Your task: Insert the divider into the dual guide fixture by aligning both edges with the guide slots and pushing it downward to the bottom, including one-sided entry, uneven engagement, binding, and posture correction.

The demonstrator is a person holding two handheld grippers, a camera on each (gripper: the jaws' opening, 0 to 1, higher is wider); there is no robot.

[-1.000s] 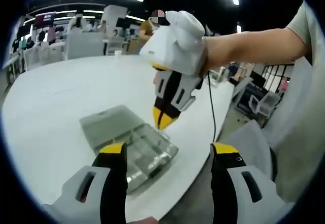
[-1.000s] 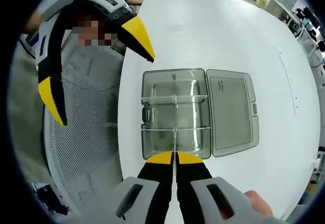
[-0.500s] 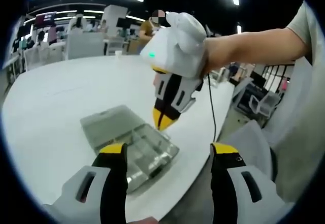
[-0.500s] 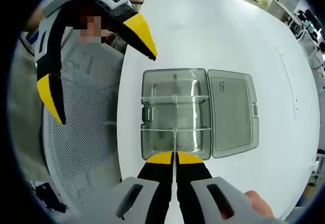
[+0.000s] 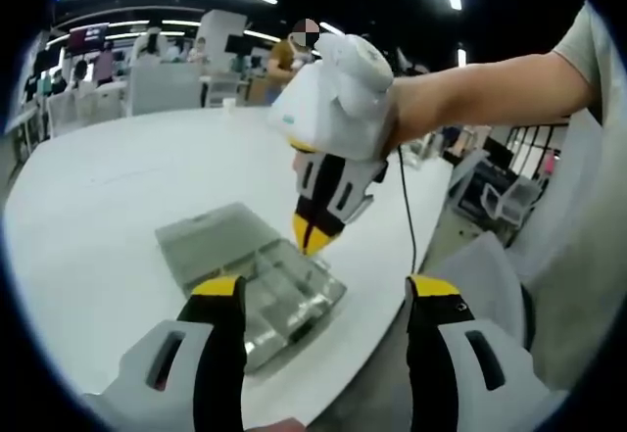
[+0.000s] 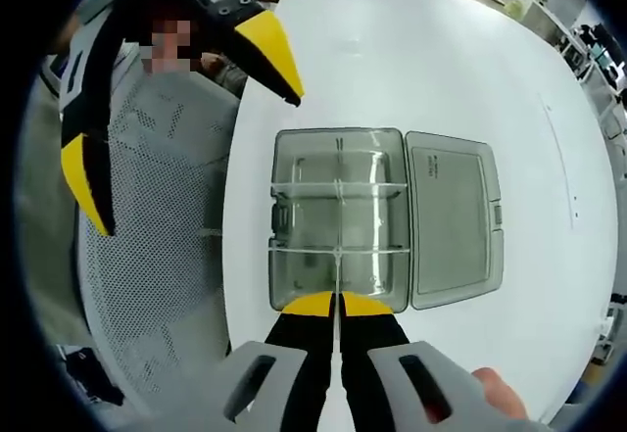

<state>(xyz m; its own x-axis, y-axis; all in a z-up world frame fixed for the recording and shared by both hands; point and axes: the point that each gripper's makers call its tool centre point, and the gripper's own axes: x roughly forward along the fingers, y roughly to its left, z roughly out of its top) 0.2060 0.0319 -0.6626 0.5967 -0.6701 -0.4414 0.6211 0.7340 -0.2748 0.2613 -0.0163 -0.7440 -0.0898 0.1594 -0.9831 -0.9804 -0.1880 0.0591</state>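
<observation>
1. Worktop, white and rounded, carries the clear plastic fixture; its far edge is cut off by the round frame in both views.
2. Mesh chair back stands beside the worktop's edge in the right gripper view, partly hidden behind the left tongs.
3. Clear fixture box lies flat with its hinged lid folded open beside it. In the left gripper view the box is partly hidden behind the near jaw.
4. Left tongs stand wide apart and hold nothing, hovering off the worktop's edge; in the right gripper view they show again, their body cut off by the frame.
5. Right tongs are pinched narrow on the divider, tips above the box's near wall; in the left gripper view they point down over the box.
6. Divider, a thin clear sheet seen edge-on, is hard to make out; it runs from the tips along the box's middle line. How deep it sits in the guide slots cannot be told.
</observation>
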